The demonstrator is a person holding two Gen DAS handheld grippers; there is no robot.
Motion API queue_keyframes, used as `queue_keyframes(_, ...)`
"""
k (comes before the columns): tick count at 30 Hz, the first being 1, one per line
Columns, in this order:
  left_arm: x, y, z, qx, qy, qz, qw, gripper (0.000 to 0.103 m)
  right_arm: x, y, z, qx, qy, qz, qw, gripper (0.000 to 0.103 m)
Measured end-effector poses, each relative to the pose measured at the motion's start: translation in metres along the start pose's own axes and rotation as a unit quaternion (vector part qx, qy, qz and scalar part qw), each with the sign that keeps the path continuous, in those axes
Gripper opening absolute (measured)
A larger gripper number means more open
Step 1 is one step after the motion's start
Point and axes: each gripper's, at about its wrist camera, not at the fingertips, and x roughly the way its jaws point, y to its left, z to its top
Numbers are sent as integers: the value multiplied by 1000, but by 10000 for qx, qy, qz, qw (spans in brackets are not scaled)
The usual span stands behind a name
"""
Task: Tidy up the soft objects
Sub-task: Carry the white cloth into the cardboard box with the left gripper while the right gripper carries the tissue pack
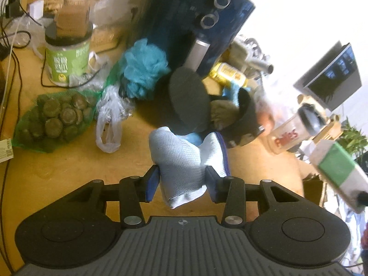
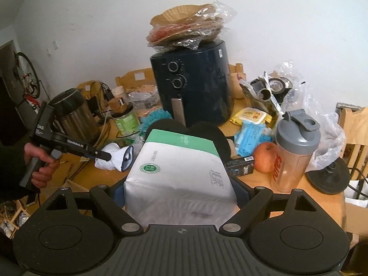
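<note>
Left tool (image 1: 182,180) pinches a pale grey sock (image 1: 184,161) between its blue pads, jaws narrowed onto the fabric, and tilts steeply down over the wooden counter (image 1: 69,172). From the right wrist view, a hand (image 2: 40,163) in a dark sleeve grips its handle at the left, the sock hanging off the counter just ahead of the tip. Right tool (image 2: 181,191) stands wide, clamped on both sides of a white and green tissue pack (image 2: 179,172), angled gently downward before the dark air fryer (image 2: 195,85). A teal bath pouf (image 1: 145,69) lies beside the fryer.
</note>
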Motion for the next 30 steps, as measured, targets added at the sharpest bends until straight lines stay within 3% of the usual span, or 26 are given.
queue_keyframes(9, -52, -29, -14, 18, -406, -153, 9991, 42, -14, 1, -3, -7, -117, 294, 9995, 89)
queue_keyframes(18, -89, -61, -39, 222, -557, -217, 9980, 42, -25, 9, -10, -25, -169, 562, 9983, 89)
queue_keyframes(30, -109, -91, -82, 327, -360, -239, 9985, 42, -39, 25, -23, -158, -129, 957, 9952, 89)
